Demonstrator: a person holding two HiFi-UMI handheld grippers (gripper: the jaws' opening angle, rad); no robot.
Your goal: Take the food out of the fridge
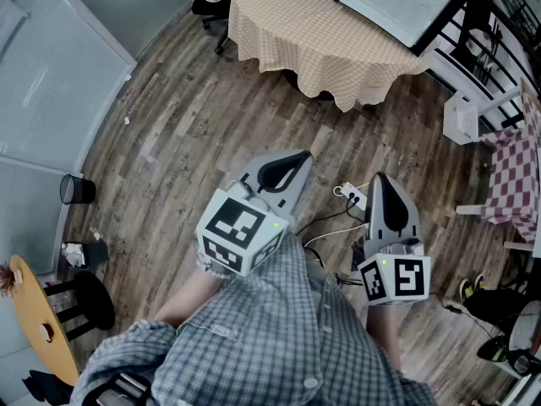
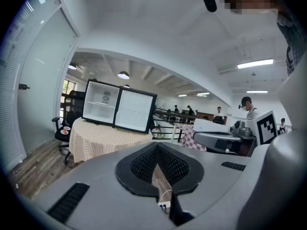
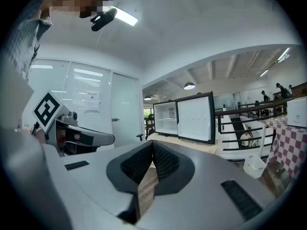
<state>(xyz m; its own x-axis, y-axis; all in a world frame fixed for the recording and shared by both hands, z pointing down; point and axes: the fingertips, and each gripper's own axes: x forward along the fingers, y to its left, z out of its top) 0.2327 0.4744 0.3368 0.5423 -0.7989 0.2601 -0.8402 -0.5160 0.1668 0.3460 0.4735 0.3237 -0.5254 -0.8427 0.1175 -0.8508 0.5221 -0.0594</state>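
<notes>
Nearest me, the grey left gripper [image 1: 297,157] has its black ribbed jaws pressed together on nothing. The grey right gripper [image 1: 378,180] beside it is likewise closed and empty. Both hang over the brown wood-plank floor [image 1: 186,134], aimed toward the table draped in a beige checked cloth [image 1: 313,45]. On that table stands the small black-framed fridge with a white interior [image 2: 101,104], its door [image 2: 134,111] already swung wide. I judge the task barely begun: I am well apart from the fridge, nothing is out, and any food inside is too small to make out. I have yet to approach, open the jaws and grasp.
</notes>
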